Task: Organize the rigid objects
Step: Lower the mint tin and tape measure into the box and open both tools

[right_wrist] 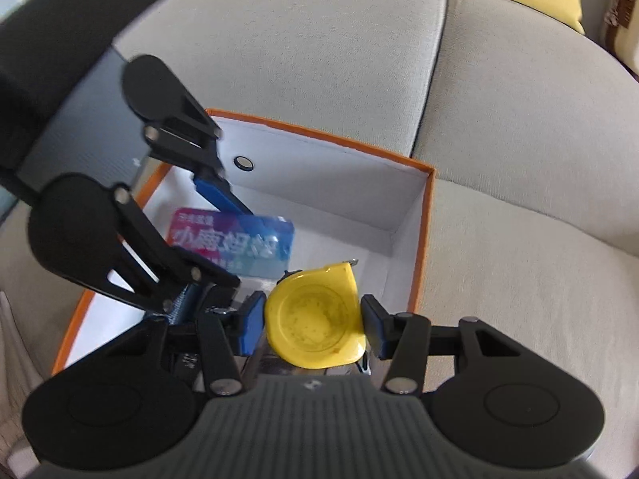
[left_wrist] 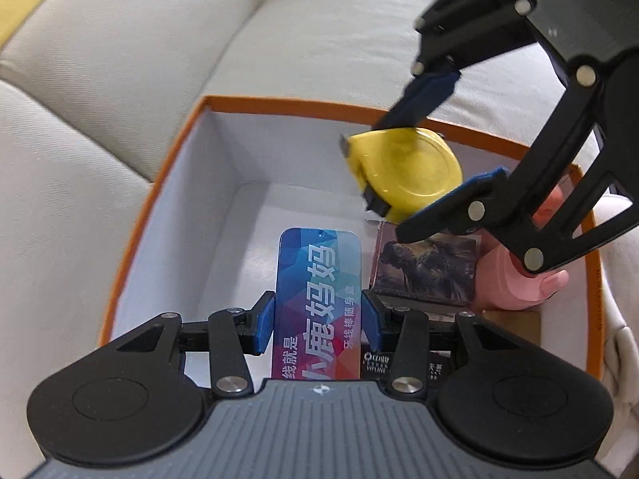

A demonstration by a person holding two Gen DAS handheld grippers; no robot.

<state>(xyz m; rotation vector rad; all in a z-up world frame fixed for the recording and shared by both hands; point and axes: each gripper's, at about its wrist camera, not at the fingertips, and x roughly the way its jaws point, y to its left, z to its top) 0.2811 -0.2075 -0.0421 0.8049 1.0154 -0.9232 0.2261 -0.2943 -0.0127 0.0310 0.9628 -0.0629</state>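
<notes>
At the bottom centre of the left wrist view, the left gripper (left_wrist: 318, 319) clamps the blue tin (left_wrist: 319, 283), long axis pointing up-frame over the orange-rimmed box (left_wrist: 279, 102). Farther, upper right, the right gripper (left_wrist: 403, 167) grasps the yellow tape measure (left_wrist: 407, 167) above the box's far side.

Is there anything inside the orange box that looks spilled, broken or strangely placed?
Nothing stands out. The orange box holds a picture card and a pink item lying loosely; both claws hold their items over it.
</notes>
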